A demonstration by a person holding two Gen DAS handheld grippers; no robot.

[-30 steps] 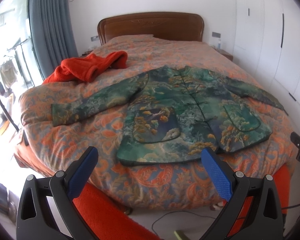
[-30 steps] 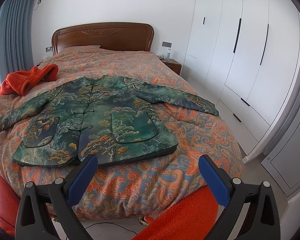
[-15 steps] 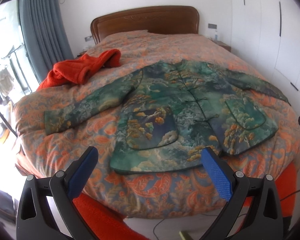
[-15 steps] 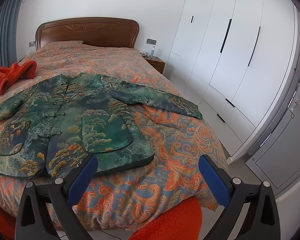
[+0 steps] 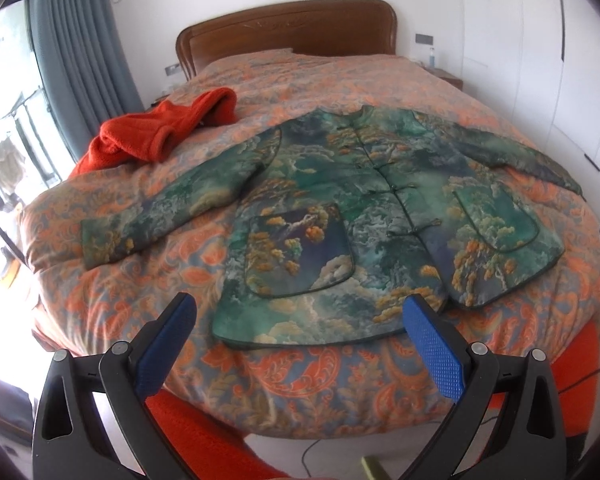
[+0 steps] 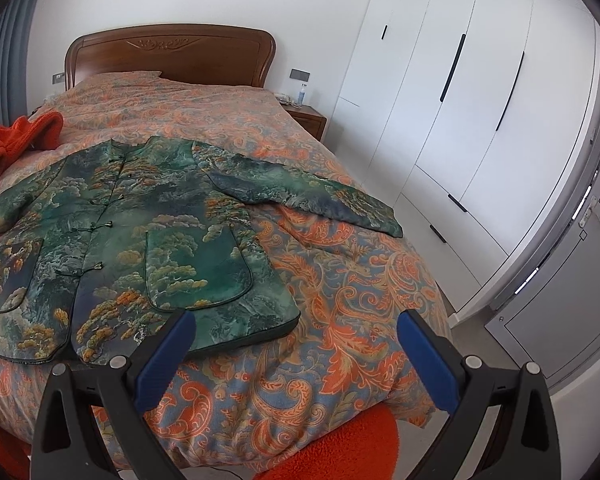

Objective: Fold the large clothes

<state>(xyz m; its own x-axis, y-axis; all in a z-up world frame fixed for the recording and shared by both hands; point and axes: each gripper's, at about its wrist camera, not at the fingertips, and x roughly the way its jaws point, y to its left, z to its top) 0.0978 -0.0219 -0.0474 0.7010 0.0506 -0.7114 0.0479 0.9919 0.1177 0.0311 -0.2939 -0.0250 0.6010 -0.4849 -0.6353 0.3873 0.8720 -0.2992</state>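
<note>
Both hand-held grippers, left (image 5: 300, 340) and right (image 6: 296, 356), hang spread wide and empty above the bed's (image 5: 340, 380) foot, short of the flat-lying green jacket (image 5: 380, 220).

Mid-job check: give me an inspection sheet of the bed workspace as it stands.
Surface: bed with orange paisley cover.
Job's things: green jacket lying flat, front up, buttoned, both sleeves spread out.
Clutter: red garment bunched beyond the jacket's sleeve.
Grippers: left claw open, empty; right claw open, empty; both short of the hem.
Cables: thin cable on the floor.
Surroundings: headboard, nightstand, white wardrobe, grey curtain.
</note>
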